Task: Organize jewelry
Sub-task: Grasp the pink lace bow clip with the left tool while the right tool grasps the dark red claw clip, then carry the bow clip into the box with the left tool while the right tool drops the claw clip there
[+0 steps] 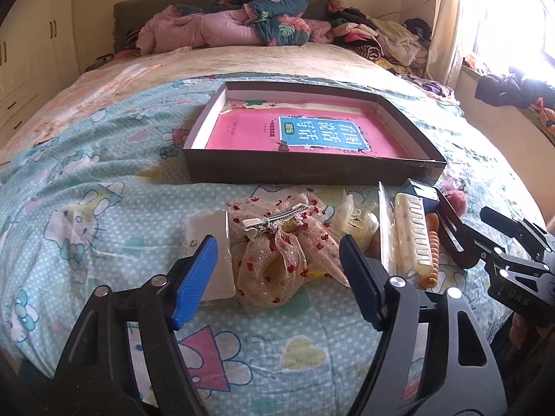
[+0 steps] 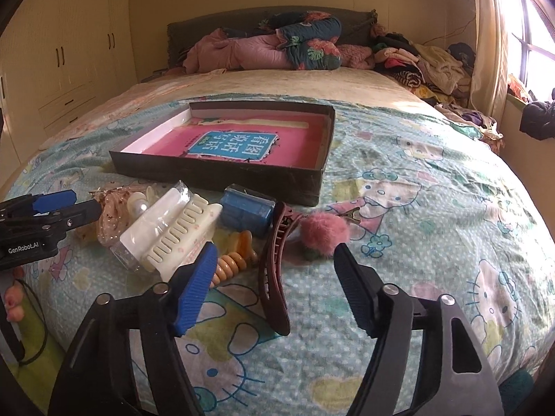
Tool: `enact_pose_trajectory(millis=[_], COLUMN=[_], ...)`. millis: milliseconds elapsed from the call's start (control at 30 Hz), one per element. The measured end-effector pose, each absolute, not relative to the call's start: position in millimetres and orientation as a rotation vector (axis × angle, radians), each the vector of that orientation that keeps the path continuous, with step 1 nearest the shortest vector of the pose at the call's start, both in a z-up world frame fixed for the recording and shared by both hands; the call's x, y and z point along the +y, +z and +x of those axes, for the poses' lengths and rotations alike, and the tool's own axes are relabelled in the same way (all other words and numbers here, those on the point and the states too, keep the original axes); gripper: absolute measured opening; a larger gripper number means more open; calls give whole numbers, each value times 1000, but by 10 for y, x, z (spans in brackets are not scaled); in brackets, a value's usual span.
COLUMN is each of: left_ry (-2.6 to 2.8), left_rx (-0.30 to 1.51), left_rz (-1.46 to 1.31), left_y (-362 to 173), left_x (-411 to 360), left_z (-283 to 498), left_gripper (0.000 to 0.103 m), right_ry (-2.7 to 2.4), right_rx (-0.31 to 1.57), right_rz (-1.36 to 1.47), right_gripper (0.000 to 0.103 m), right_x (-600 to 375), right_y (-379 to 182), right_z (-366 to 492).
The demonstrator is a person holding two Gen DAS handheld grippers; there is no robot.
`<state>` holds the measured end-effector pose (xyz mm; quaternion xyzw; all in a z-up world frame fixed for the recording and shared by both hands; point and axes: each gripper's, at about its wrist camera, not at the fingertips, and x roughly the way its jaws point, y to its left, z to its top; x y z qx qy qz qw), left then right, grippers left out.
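Your left gripper (image 1: pixel 279 279) stood with its jaws apart, grasping nothing, the sheer spotted hair bow (image 1: pixel 284 263) lying on the bedspread in the gap between its blue pads without either pad pressing on it. A silver clip (image 1: pixel 274 220) lay across that bow, and a white card in a clear sleeve (image 1: pixel 208 239) sat at its nine o'clock, partly behind the left pad. Your right gripper (image 2: pixel 274 279) was likewise released and empty; the dark red hair claw (image 2: pixel 274 270) lay on the cover just inside its left pad, not clamped. At that claw's one o'clock rested a pink pompom clip (image 2: pixel 324 234), with a blue wrapped block (image 2: pixel 247 212) at the claw's eleven o'clock. Further toward nine o'clock in the right wrist view you had a cream comb clip (image 2: pixel 182 234) leaning on a clear packet (image 2: pixel 152 223), an orange ribbed coil (image 2: pixel 230 265) just below them, and a pearl piece (image 2: pixel 140 206) beside the bow at the far left. All of these accessories formed one loose row on the cartoon-print bedspread (image 2: pixel 416 208), between your two grippers and the dark shallow box (image 1: pixel 312 170). That box sat at twelve o'clock from the pile, open-topped, holding only a pink book (image 1: pixel 305 135) flat on its floor; no accessory was inside it. Folded quilts (image 1: pixel 242 17) and a heap of clothes (image 1: pixel 381 38) lay at the head of the bed, well apart from the work.
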<state>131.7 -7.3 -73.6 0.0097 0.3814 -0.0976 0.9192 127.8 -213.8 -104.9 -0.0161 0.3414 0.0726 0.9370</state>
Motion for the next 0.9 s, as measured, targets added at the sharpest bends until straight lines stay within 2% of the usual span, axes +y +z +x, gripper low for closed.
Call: enact_pose_trajectory(millis=[133, 200, 300, 467, 900], left_ry=[-215, -227, -228, -256, -306], left_rx=[813, 821, 828, 803, 695], left_rz=[22, 13, 21, 1, -30], left_y=[-802, -819, -841, -785, -354], left_x=[-94, -97, -119, -93, -140], left_z=[1359, 1372, 1376, 1346, 1432], left_gripper=[49, 38, 14, 5, 4], right_ry=[170, 183, 190, 213, 216], right_rx=[731, 758, 779, 761, 659], right_rz=[-29, 0, 26, 45, 55], right_gripper=[38, 25, 11, 10, 10], right_x=[-2134, -2158, -2200, -2250, -2430], right_y=[-1125, -1169, -1218, -1170, -800], right_z=[1359, 1409, 1434, 1368, 1122])
